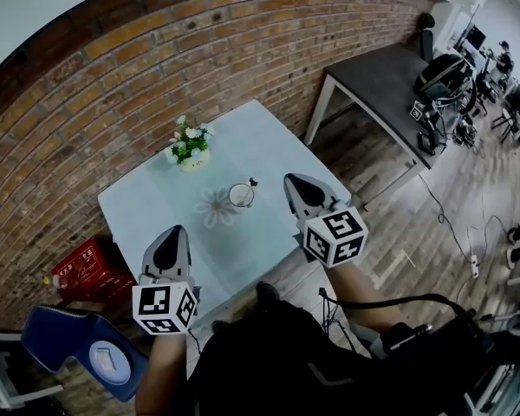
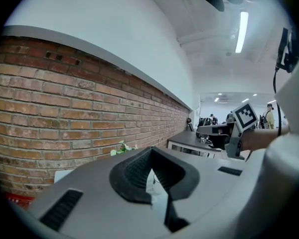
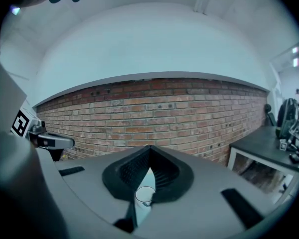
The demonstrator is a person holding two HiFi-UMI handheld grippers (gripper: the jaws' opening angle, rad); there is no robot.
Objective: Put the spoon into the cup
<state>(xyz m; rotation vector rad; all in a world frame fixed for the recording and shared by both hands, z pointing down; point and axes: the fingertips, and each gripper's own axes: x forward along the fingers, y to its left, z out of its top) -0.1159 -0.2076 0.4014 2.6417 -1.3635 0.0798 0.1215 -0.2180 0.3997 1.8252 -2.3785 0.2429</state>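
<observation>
The cup [image 1: 241, 195] stands upright near the middle of the worktop [image 1: 147, 202], well apart from the flower pot [image 1: 191, 152]. A small dark piece at the cup's rim is probably the spoon [image 1: 253, 182]. It is too small to confirm, but it appears to lean in the cup with its handle above the rim. On that reading, the task is complete.

The left gripper [image 1: 175, 237] hovers over the near edge of the worktop, jaws together, with nothing between them. The right gripper [image 1: 295, 185] hovers just right of the cup and apart from it, jaws fully closed and empty. Its own view shows the cup beyond the jaw tips, not between them.

Handling: treat the spoon as light, stiff, thin and smooth, so it can slip or pivot in the pads. Take hold at the free end of the handle, across its flat faces. The cup looks clear and thin-walled, so it is probably light and breakable. A sideways pull on the spoon could tip it.
</observation>
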